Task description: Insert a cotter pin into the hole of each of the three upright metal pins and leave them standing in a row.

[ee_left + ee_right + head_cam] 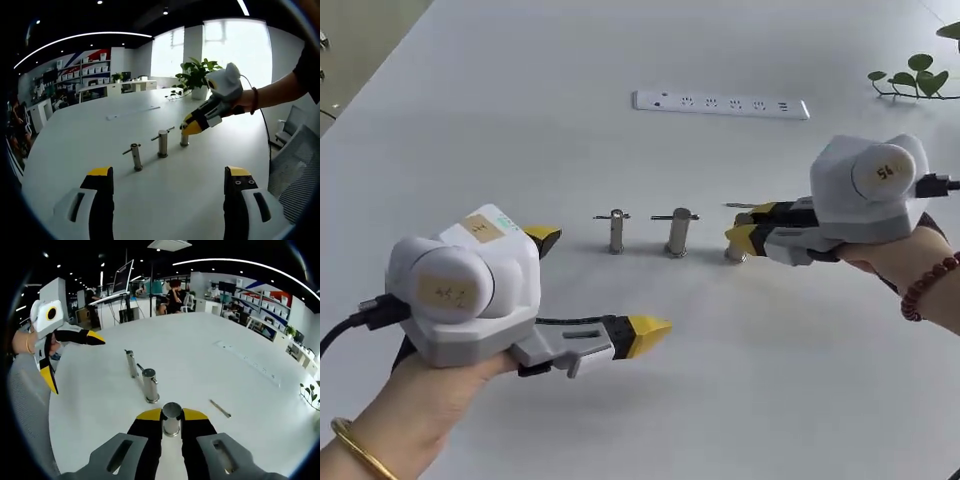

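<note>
the right gripper [748, 224], yellow-tipped and lying roughly level with its nose toward the person's left, has its jaws closed on the third short upright steel pin [171, 424], the right end of the row. this pin's hole looks empty, so the step in hand is steadying the last pin. a thin loose metal cotter pin [220, 408] lies on the white table [620, 420] just beyond it. the next move likely calls for picking up that cotter pin and lining it up with the cross-hole while the pin is held still. the middle steel pin [678, 232] and the left steel pin [616, 230] each carry a cotter pin already. the left gripper [596, 287] hovers near the row, jaws spread wide and holding nothing.
</note>
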The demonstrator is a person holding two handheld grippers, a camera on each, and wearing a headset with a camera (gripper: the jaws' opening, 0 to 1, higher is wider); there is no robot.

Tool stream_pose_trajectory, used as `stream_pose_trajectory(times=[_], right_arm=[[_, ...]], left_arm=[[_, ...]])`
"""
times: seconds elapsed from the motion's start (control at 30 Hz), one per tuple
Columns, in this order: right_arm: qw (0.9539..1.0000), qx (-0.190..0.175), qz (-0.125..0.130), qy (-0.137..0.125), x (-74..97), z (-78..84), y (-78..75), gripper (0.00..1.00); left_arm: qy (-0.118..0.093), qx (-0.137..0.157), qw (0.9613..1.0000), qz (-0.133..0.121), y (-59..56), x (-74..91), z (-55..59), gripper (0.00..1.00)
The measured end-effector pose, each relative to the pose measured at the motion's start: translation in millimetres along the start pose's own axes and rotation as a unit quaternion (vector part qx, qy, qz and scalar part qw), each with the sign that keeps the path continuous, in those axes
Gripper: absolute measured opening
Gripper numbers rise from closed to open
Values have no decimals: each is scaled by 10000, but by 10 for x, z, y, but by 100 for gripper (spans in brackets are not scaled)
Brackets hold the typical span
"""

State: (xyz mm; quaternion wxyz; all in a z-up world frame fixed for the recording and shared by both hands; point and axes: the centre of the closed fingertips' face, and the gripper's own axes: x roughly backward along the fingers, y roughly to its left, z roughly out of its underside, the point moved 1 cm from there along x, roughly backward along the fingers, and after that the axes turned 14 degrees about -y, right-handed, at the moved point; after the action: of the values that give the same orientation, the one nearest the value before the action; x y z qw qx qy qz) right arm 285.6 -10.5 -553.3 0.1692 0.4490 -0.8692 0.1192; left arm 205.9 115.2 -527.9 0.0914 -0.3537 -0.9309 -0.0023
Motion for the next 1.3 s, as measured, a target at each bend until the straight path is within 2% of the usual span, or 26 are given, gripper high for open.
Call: stream_pose_trajectory(times=[0.3,0.7,0.87,1.1,1.17,1.23,1.3], right_arm=[[9999,-83,13,-80,11,21,226,8],[9989,-345,130,-281,-17,19,430,8],[9988,-323,78,-353,-32,13,527,8],[9980,-441,104,-446,-60,24,527,9],[9983,-328,142,-470,-59,30,534,9],[9978,-382,204,-506,-62,30,530,9],[9958,-628,298,-593,-69,27,517,9]], left_arm=[[-38,-52,10000,-59,36,12,-18,89],[-72,-63,9999,-39,17,22,-43,89],[-91,-28,9999,-31,10,21,-49,89],[-95,-1,10000,8,0,10,-42,90],[-82,-25,10000,24,-3,6,-38,90],[-96,-27,9999,33,-4,3,-42,90],[-91,-17,9999,50,-11,2,-39,90]])
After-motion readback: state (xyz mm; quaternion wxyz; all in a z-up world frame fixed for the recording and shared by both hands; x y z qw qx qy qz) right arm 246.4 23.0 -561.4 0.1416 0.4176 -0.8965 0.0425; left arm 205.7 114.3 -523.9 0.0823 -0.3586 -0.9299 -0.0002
